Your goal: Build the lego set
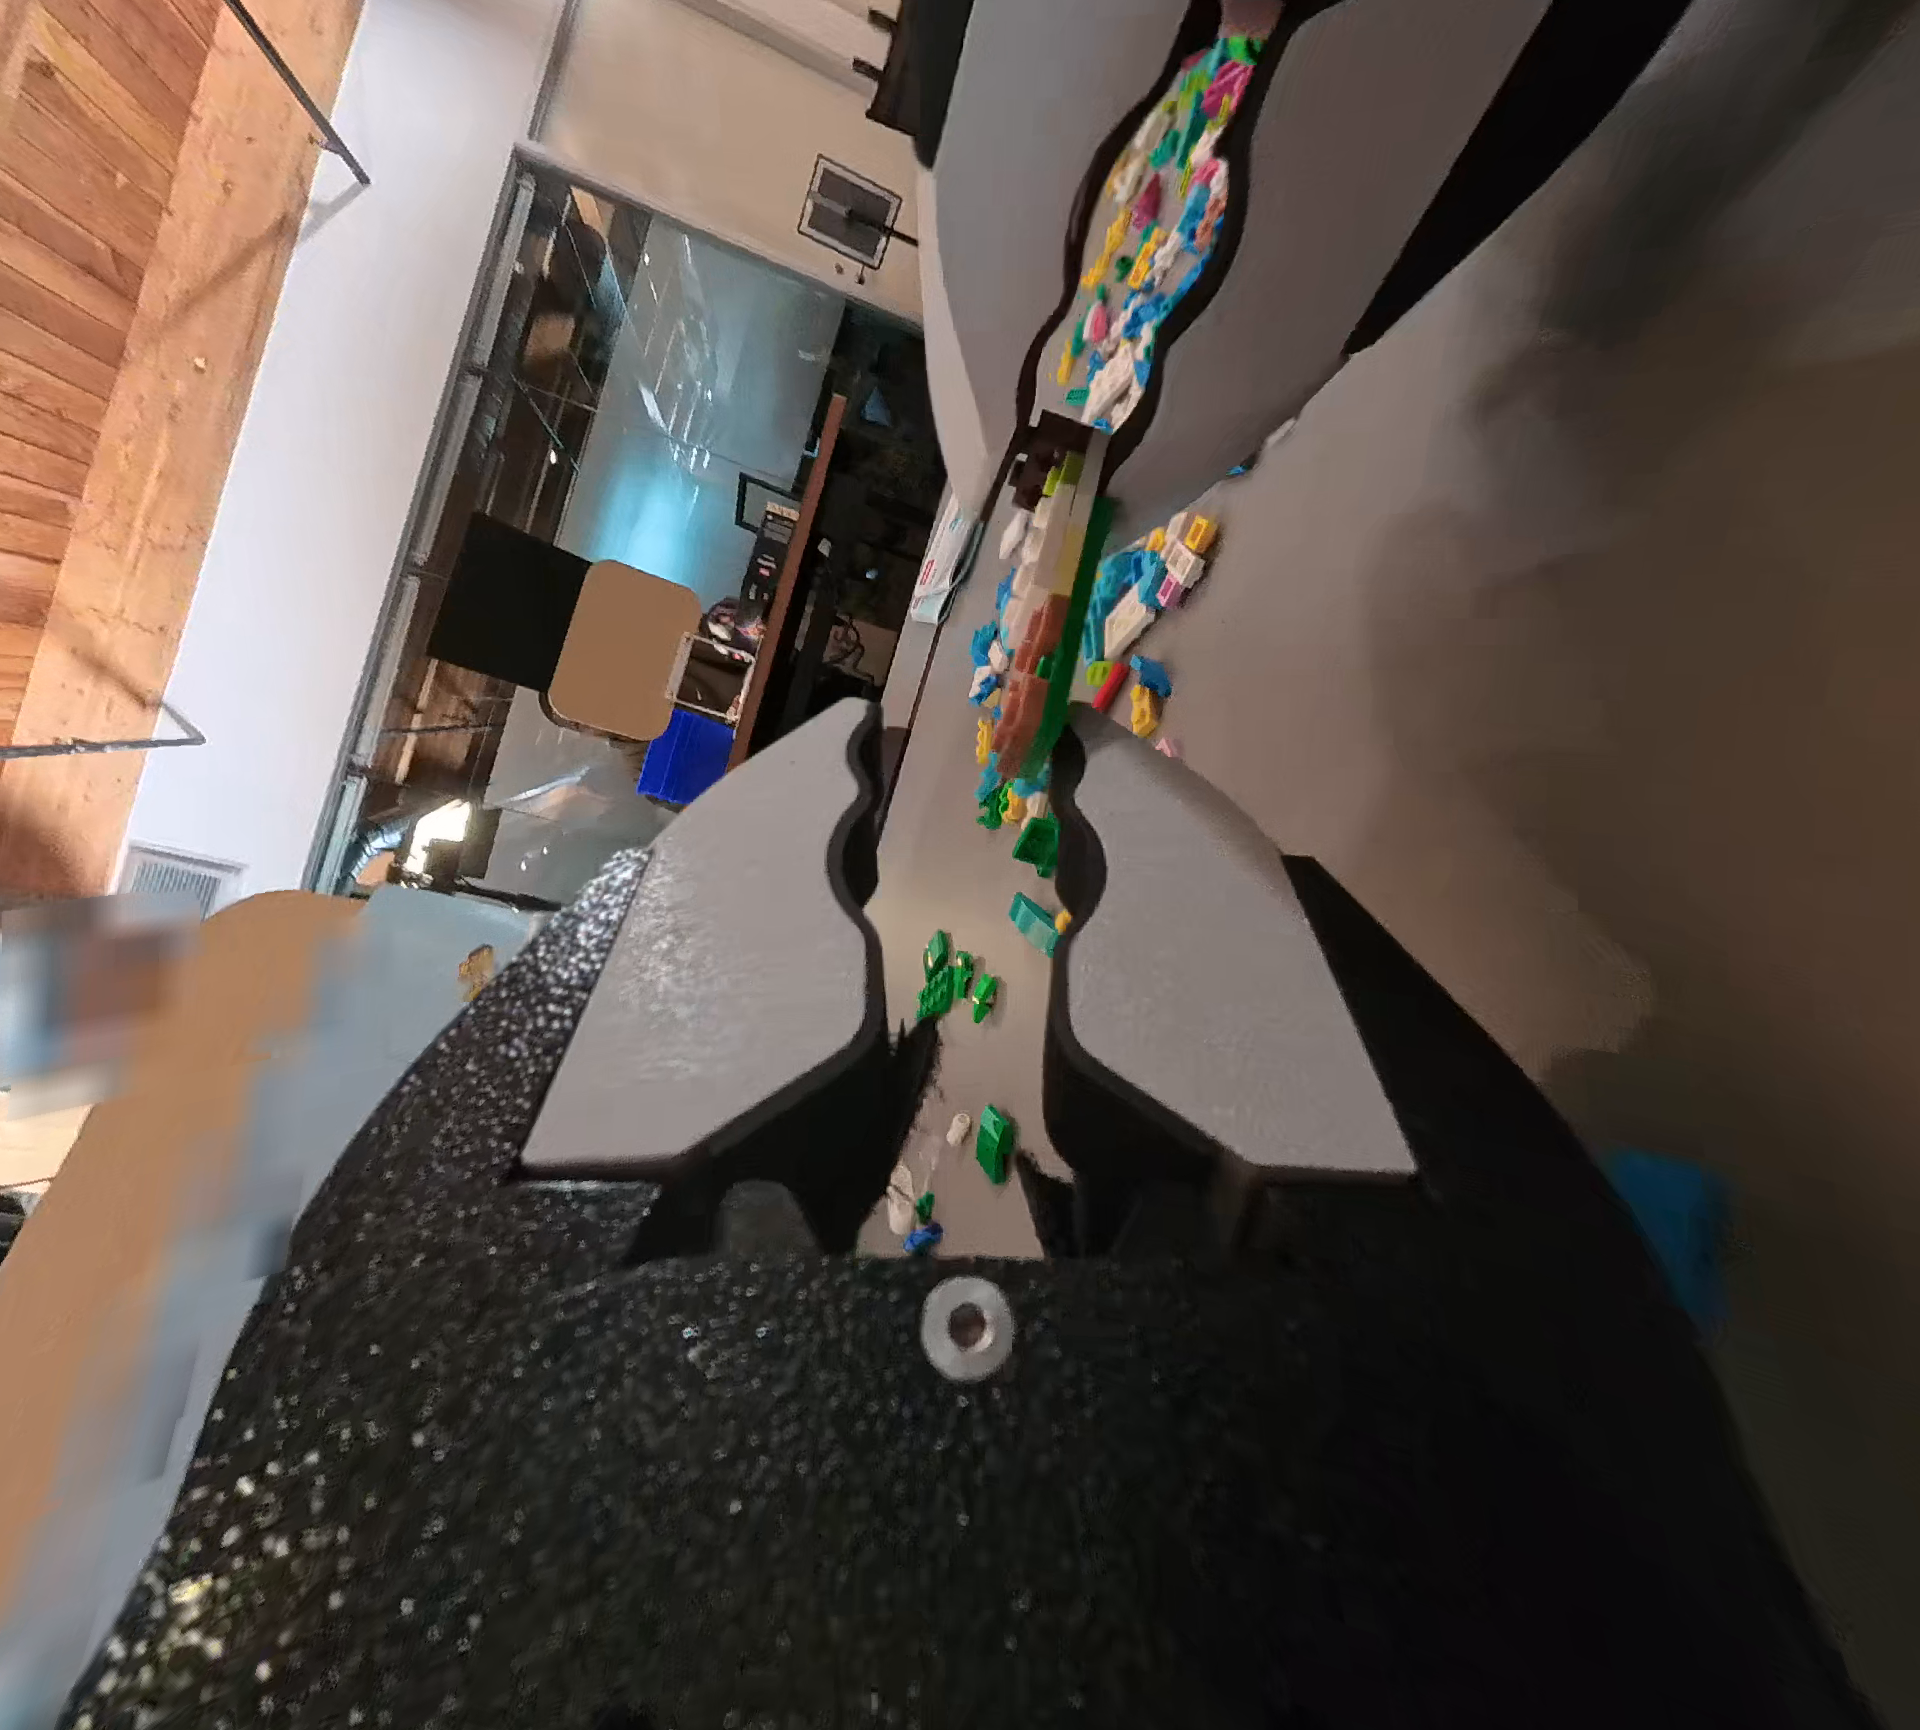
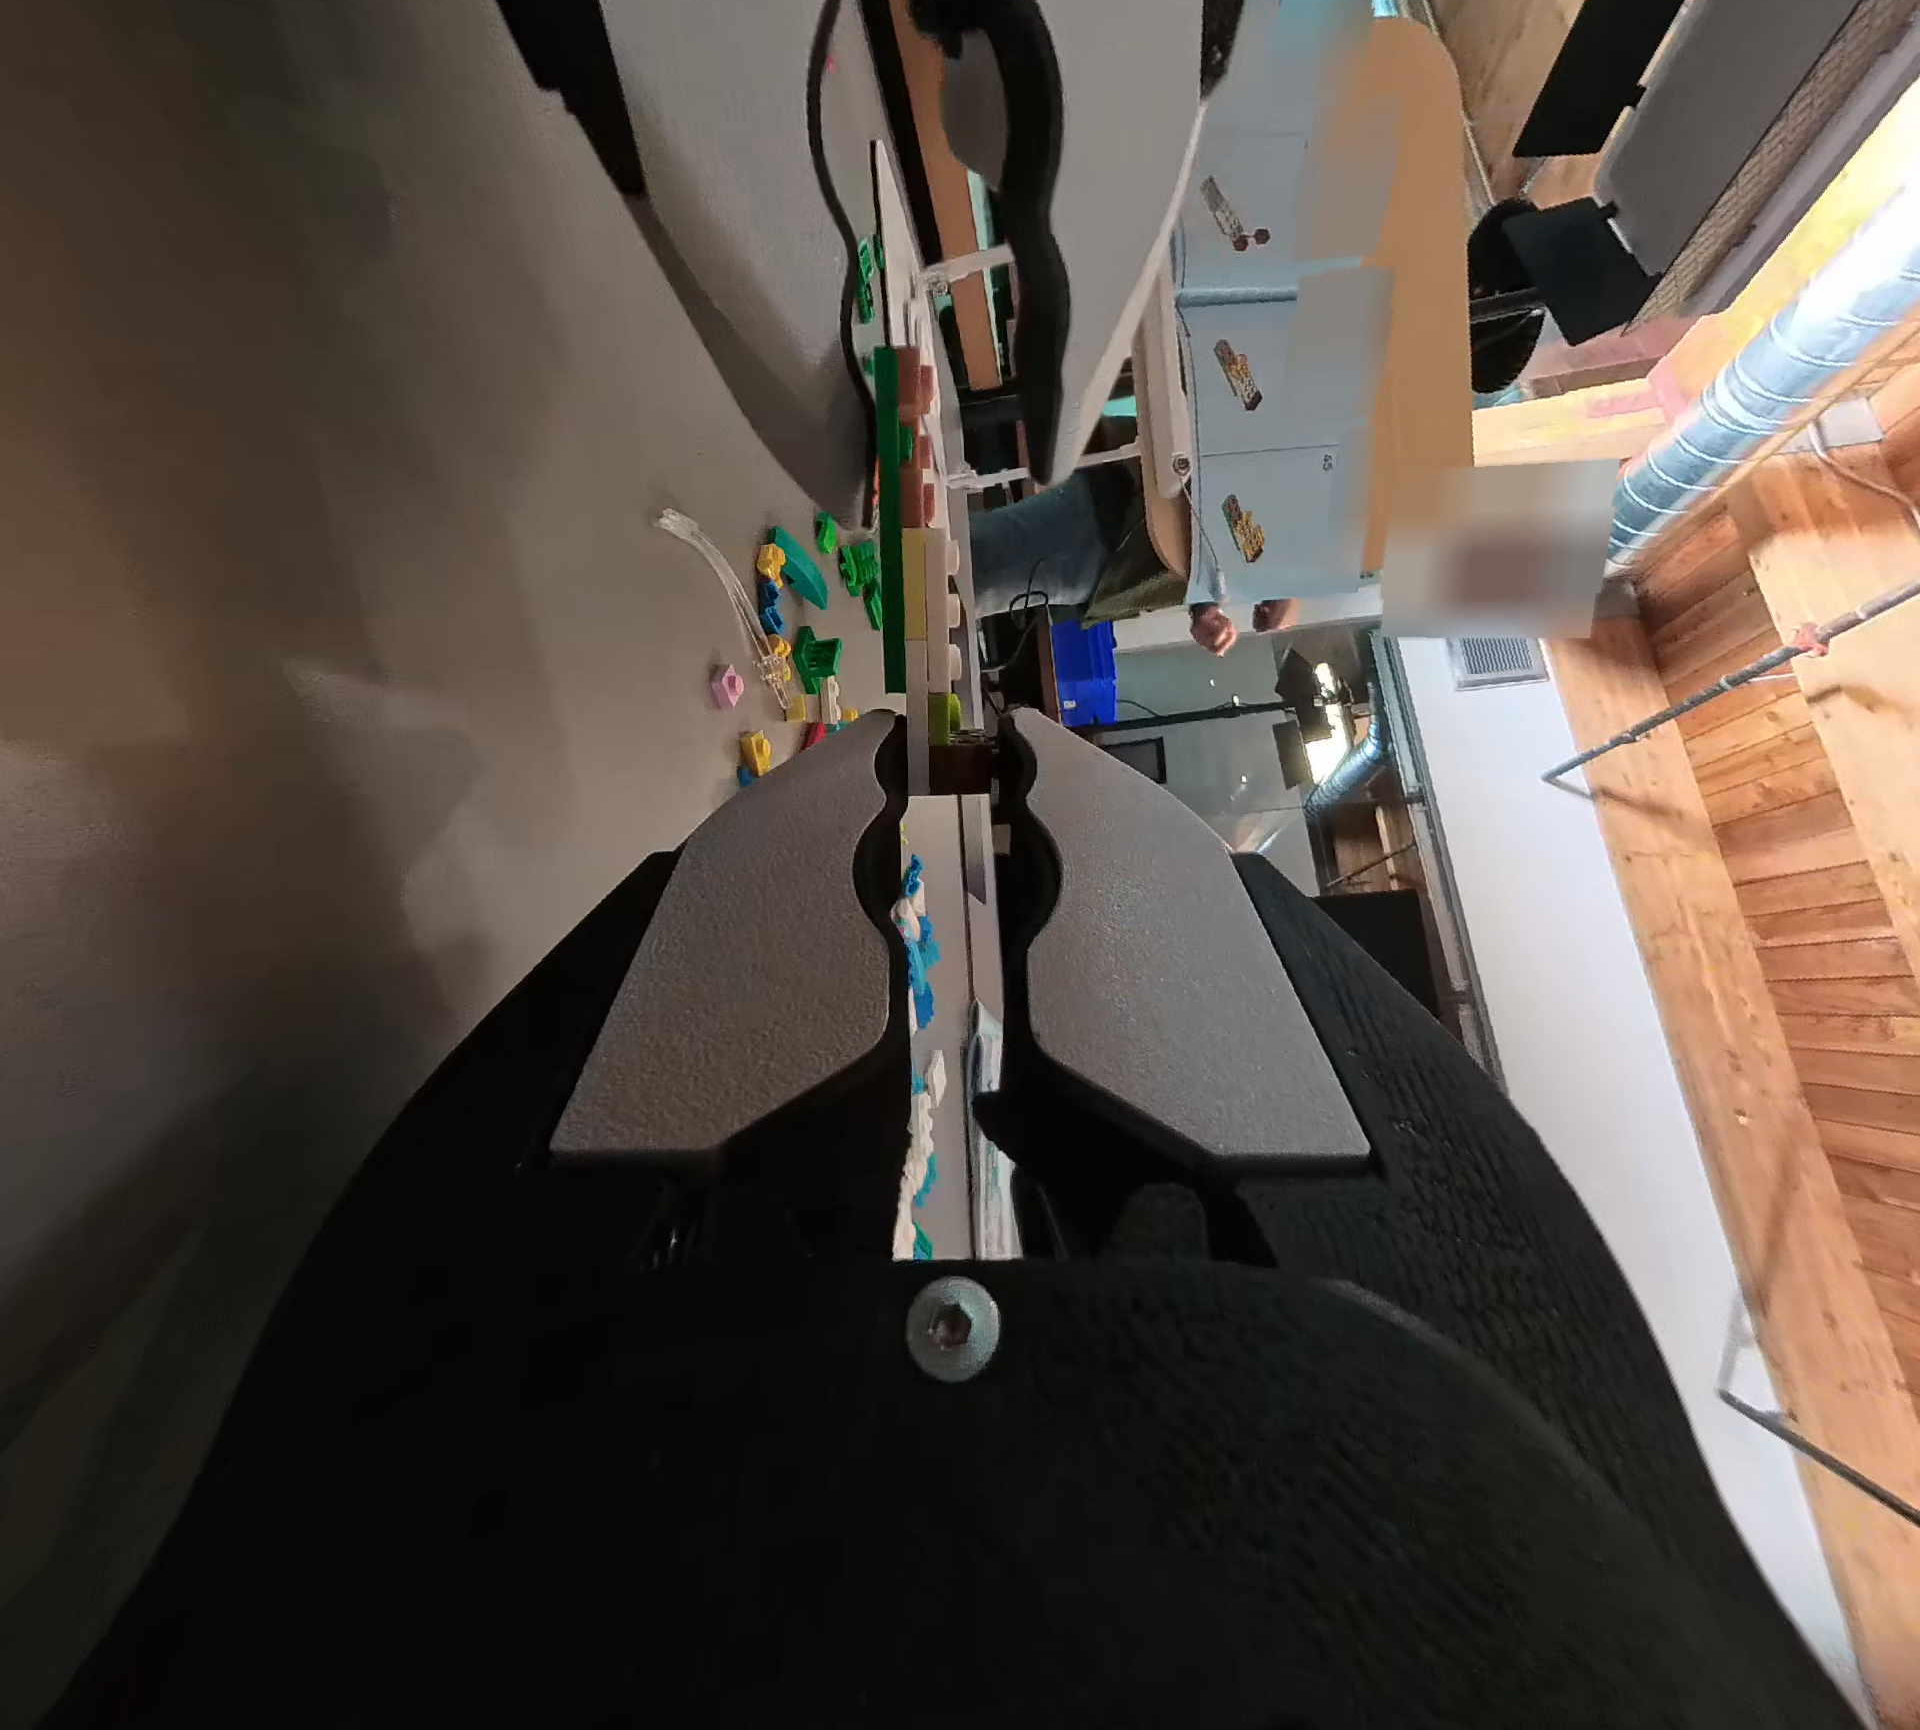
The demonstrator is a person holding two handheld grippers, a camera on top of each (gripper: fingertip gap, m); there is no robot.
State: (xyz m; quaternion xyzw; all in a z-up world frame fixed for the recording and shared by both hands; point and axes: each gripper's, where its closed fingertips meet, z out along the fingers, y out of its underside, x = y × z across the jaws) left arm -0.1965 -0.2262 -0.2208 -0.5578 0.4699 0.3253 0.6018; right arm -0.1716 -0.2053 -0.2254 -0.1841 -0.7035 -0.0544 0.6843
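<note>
Steadiness matters most for us in this step, which we judge to be seating a small brown brick on the end of the half-built model while the other gripper braces it.

From the left wrist view, our left gripper (image 1: 971, 750) lies rolled onto its side, so the grey table (image 1: 1455, 641) runs up the picture like a wall. Its fingers stand apart, with the near end of the green baseplate (image 1: 1070, 641) at their tips; whether they actually touch the plate we cannot tell. The model (image 1: 1044, 600), with reddish-brown, white and lime bricks stacked on that plate, sits on the table among loose bricks (image 1: 1143, 589). Beyond it the right gripper (image 1: 1060, 433) reaches in from the far end, more loose pieces showing between its fingers.

From the right wrist view, our right gripper (image 2: 951, 745) is rolled over the same way, aimed along the length of the model (image 2: 920, 537). Its fingers are closed onto a brown brick (image 2: 956, 761) that sits against the lime and white end. The left gripper (image 2: 914, 330) faces us from the far end.

To do this well, we should keep the left fingers firm on the plate, line the brown brick's studs squarely, and press straight toward the plate, not at a slant.
</note>
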